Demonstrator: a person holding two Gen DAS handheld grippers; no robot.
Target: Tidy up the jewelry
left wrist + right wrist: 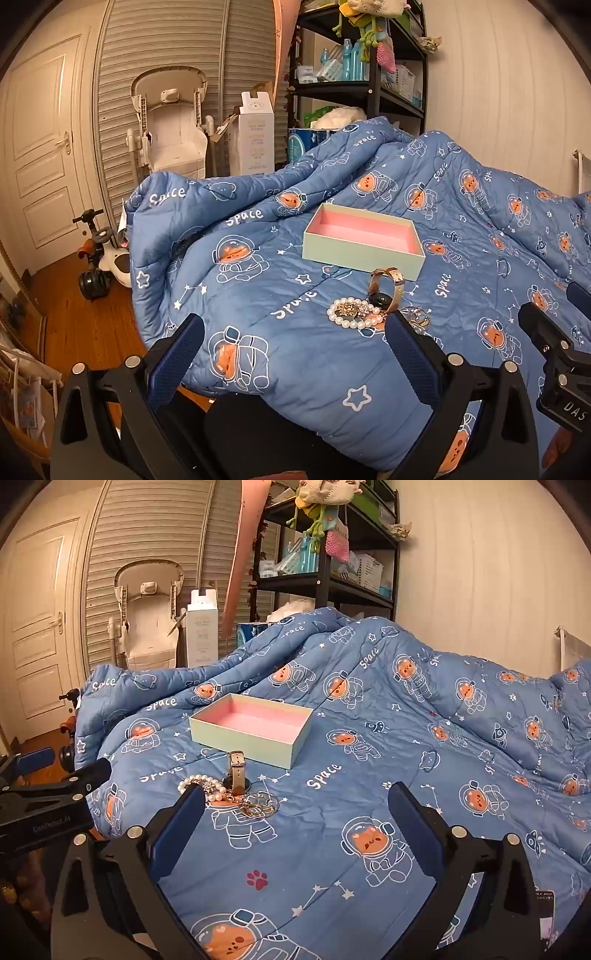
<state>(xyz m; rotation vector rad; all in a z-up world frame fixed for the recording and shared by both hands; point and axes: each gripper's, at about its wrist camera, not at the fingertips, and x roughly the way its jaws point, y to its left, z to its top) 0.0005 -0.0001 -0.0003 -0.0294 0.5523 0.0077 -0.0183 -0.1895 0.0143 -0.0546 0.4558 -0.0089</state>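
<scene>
Nearest the cameras, the left gripper and the right gripper both hover over the blue space-print quilt on the bed, jaws released wide and holding nothing. Just beyond them lies the jewelry in a small cluster: a pearl bracelet, a watch with a pale strap standing up, and gold chains. Directly behind the watch sits the open box with a pink lining. A black shelf stands farthest back.

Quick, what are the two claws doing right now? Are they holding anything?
Left claw: open, holding nothing.
Right claw: open, holding nothing.
</scene>
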